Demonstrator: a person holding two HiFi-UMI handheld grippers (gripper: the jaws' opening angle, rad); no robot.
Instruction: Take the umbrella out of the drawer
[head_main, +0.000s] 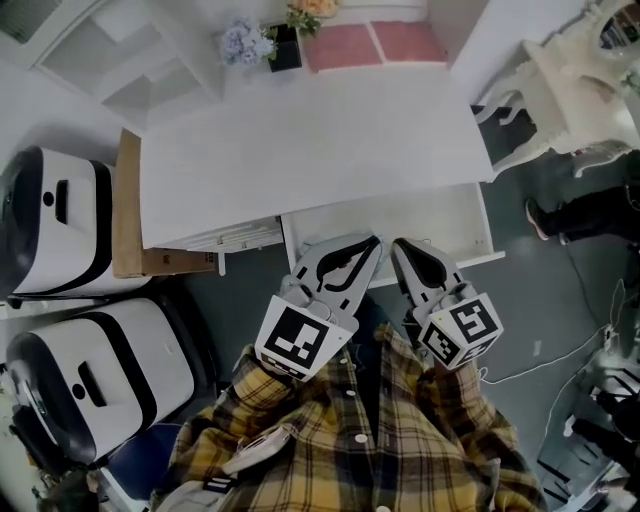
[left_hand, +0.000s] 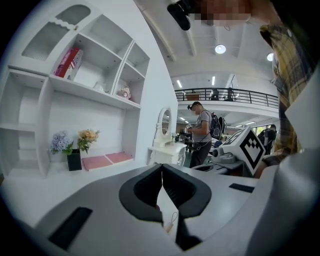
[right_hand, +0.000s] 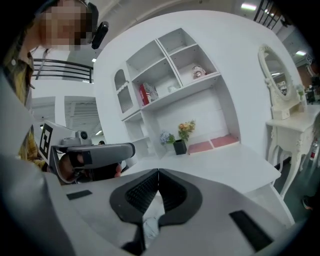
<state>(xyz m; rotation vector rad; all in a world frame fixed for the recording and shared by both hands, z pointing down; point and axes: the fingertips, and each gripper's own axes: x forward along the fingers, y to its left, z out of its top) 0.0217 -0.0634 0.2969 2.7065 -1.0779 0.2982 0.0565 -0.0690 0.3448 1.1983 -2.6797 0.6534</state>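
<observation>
The left grey two-jaw gripper (head_main: 372, 241) and the right grey two-jaw gripper (head_main: 401, 246) hang side by side near the person's yellow plaid shirt (head_main: 380, 430), tips just over the near edge of the open white drawer (head_main: 478, 228) under the right half of the flat white desk (head_main: 300, 140). Both sets of fingers are clenched together on nothing. I cannot make out the umbrella; the visible drawer interior looks plain white. A black vase of flowers (head_main: 285, 47) stands at the desk's far edge.

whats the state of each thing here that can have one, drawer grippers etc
drawer: pulled open, no umbrella visible in it
left gripper: jaws shut, empty
right gripper: jaws shut, empty
flower pot: upright on the desk
</observation>
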